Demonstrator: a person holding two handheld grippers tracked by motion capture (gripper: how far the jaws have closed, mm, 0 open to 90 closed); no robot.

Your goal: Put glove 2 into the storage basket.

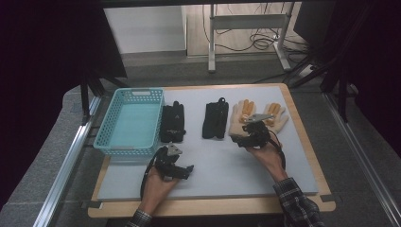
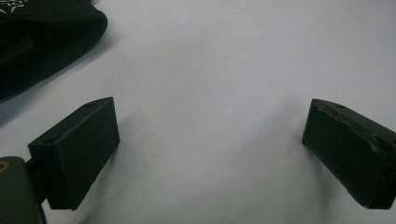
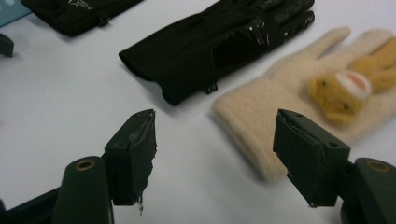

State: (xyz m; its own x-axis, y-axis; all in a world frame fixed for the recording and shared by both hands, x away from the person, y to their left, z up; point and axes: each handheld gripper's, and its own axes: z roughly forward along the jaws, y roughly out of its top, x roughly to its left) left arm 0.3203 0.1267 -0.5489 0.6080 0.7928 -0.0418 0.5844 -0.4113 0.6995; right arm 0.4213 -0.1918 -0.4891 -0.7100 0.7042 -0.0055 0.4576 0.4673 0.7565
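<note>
Here, right gripper (image 3: 215,158) is seen apart, empty, above cream glove (image 3: 280,102) cuff; left gripper (image 2: 210,149) is held apart at seven o'clock.

Bare table (image 1: 227,165) lies open near the person; gloves (image 1: 215,120) and basket (image 1: 130,120) probably crowd the far half.

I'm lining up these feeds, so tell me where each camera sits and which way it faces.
High view: above the person's side, looking forward and down on the table; both forearms enter from the bottom.
Left gripper view: rides the left claw, facing bare tabletop, a black glove at its corner; open jaws show.
Right gripper view: rides the right claw, facing the cream glove; open jaws show.
Shared: high and right gripper views both show that cream glove.
</note>
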